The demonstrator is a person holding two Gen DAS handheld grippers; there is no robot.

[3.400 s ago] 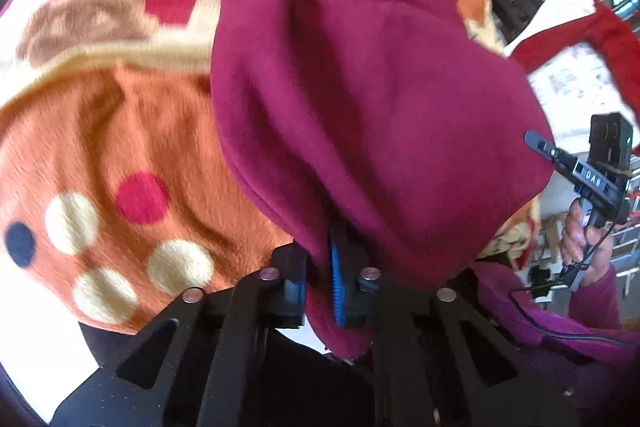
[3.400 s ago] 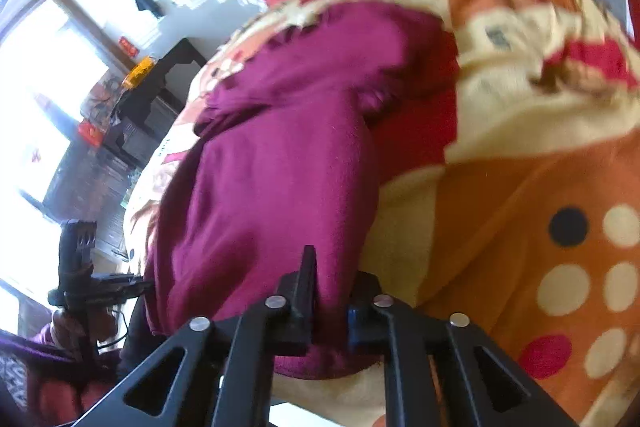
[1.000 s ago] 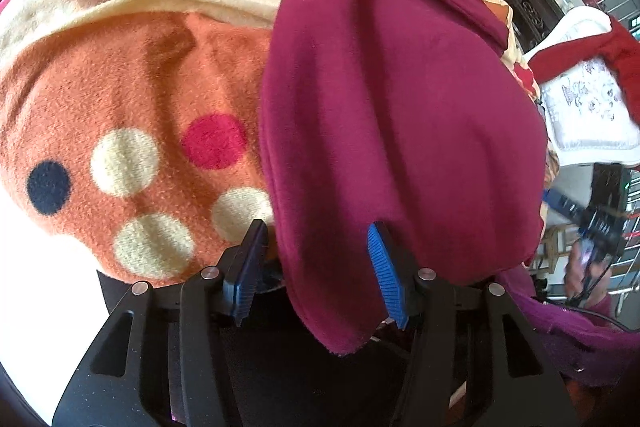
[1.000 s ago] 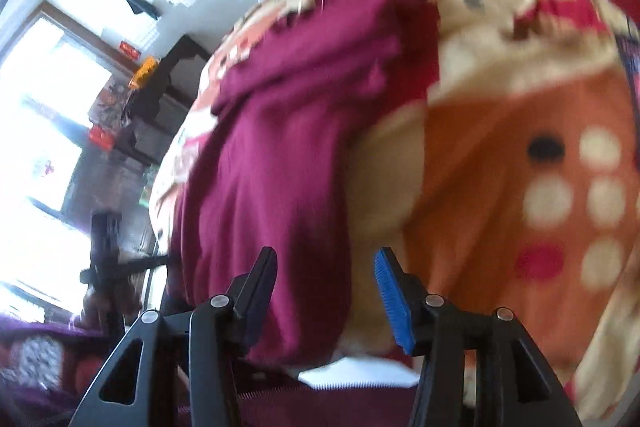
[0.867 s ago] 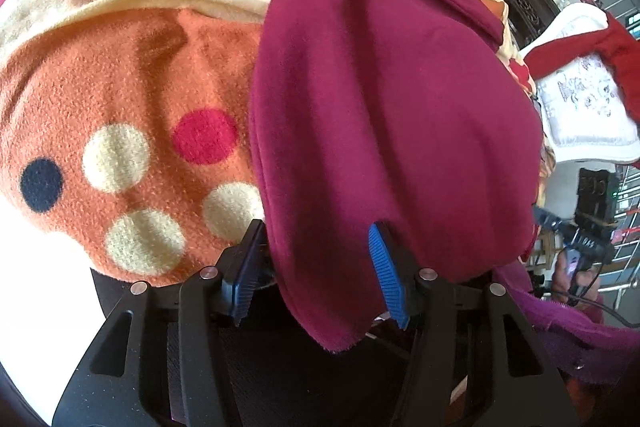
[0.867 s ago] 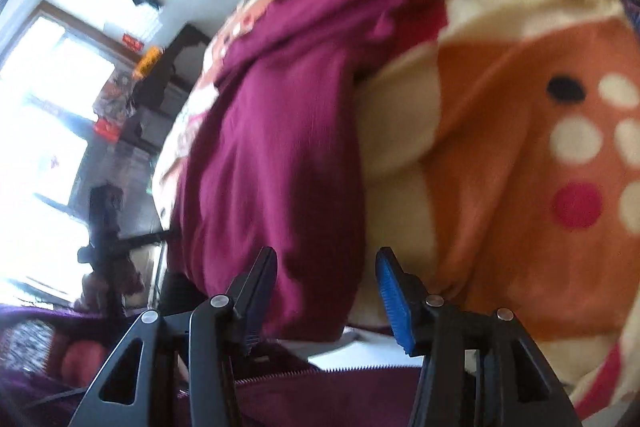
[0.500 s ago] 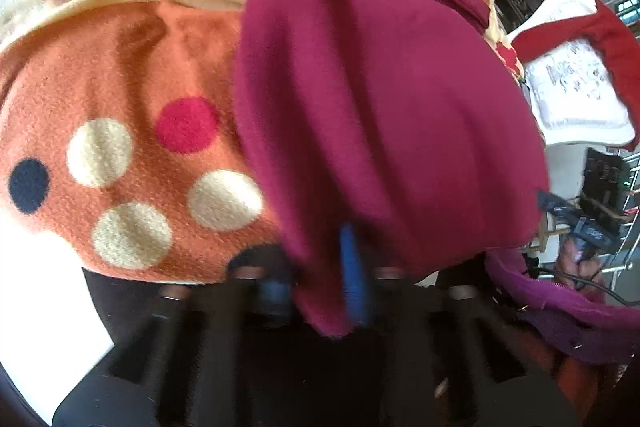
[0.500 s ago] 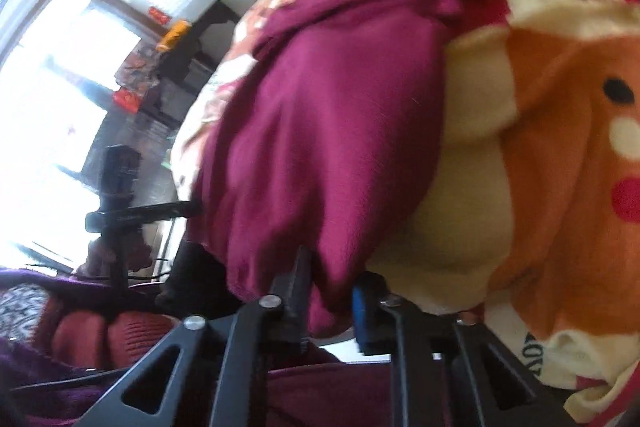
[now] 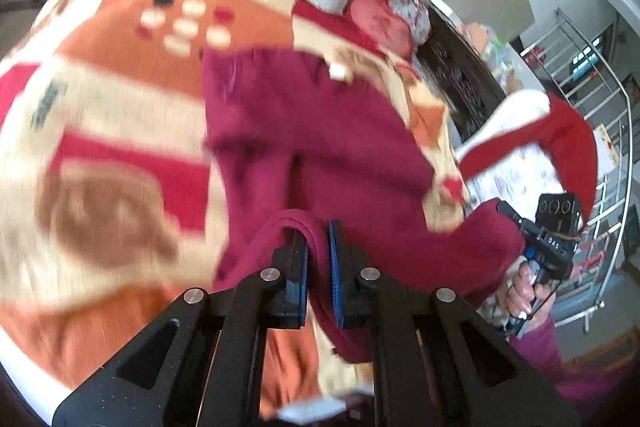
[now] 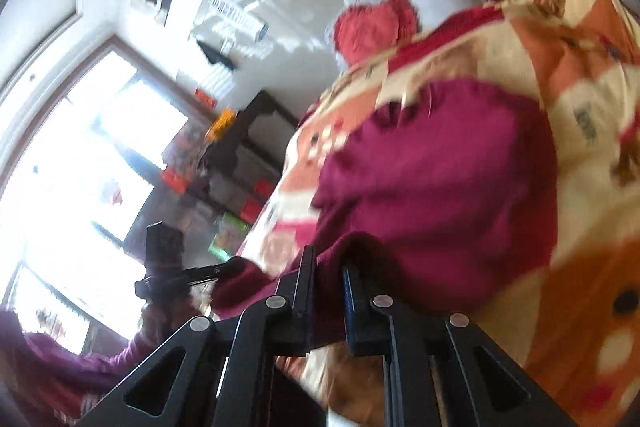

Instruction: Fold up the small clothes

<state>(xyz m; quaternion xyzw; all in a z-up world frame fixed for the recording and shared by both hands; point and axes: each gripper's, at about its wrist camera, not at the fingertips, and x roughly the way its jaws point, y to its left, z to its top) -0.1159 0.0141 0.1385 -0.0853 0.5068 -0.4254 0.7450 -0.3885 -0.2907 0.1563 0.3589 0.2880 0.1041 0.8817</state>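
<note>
Spread over the bed, the patterned blanket (image 9: pixel 120 131) is your work surface. Your left gripper (image 9: pixel 317 263) pinches a fold of the maroon garment (image 9: pixel 340 155) at its near edge, and your right gripper (image 10: pixel 329 291) pinches the other near corner. Beyond the fingers, the garment's far part lies on the blanket while the near edge is raised toward it. Judging by this, one fold is in progress; laying it flat and any further folds remain.
</note>
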